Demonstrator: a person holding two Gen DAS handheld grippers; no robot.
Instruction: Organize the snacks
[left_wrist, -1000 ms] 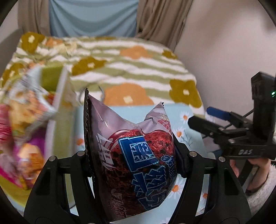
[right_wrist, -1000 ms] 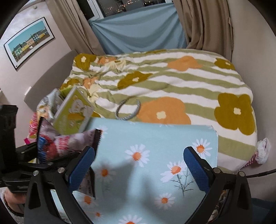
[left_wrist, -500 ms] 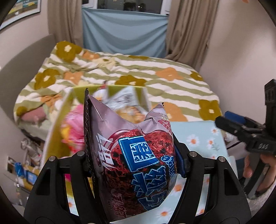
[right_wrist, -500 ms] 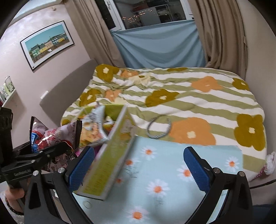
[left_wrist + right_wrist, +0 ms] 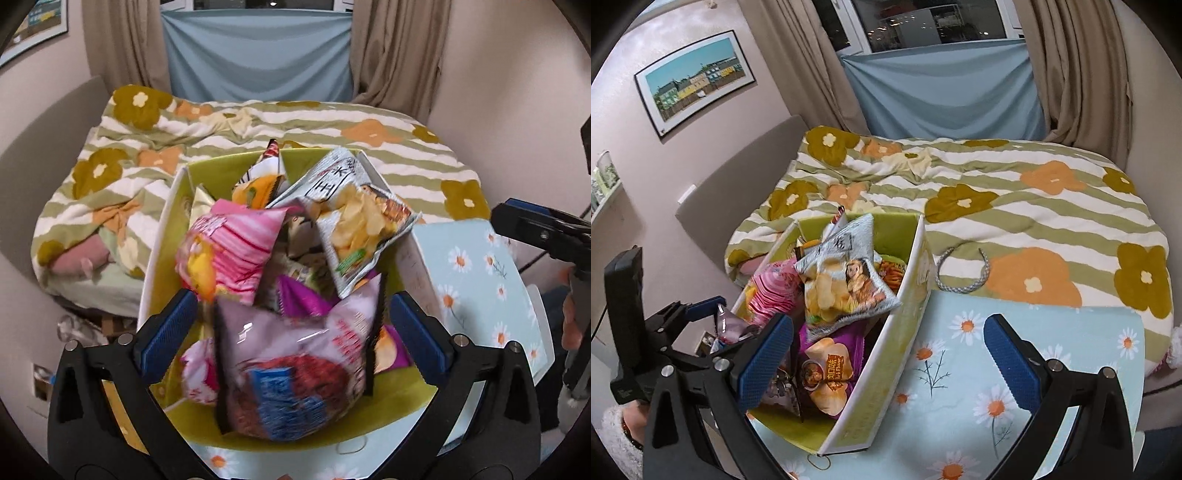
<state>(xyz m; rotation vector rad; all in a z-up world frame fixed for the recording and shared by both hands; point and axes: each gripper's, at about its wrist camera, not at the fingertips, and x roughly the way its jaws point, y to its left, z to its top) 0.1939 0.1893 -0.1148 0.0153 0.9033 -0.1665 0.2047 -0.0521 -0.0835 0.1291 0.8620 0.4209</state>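
A green box with white walls point(image 5: 162, 236) point(image 5: 886, 354) stands on the daisy-print table and is full of snack bags. My left gripper point(image 5: 291, 321) is open over the box's near end. A purple bag with blue lettering point(image 5: 295, 373) lies blurred between and below its fingers, free of both pads. A pink bag point(image 5: 236, 251) and a silver chip bag point(image 5: 354, 221) point(image 5: 846, 280) lie on top of the pile. My right gripper point(image 5: 888, 350) is open and empty over the table, just right of the box. The left gripper also shows in the right wrist view point(image 5: 713, 314).
The daisy-print tabletop point(image 5: 1052, 332) point(image 5: 480, 266) extends right of the box. Behind it is a bed with a striped flower duvet point(image 5: 997, 192). A grey hairband point(image 5: 960, 273) lies on the bed near the box. Walls close in on both sides.
My left gripper has opened and let go of the purple bag, which has dropped into the box. Both grippers have moved so that the box is now central in their views.
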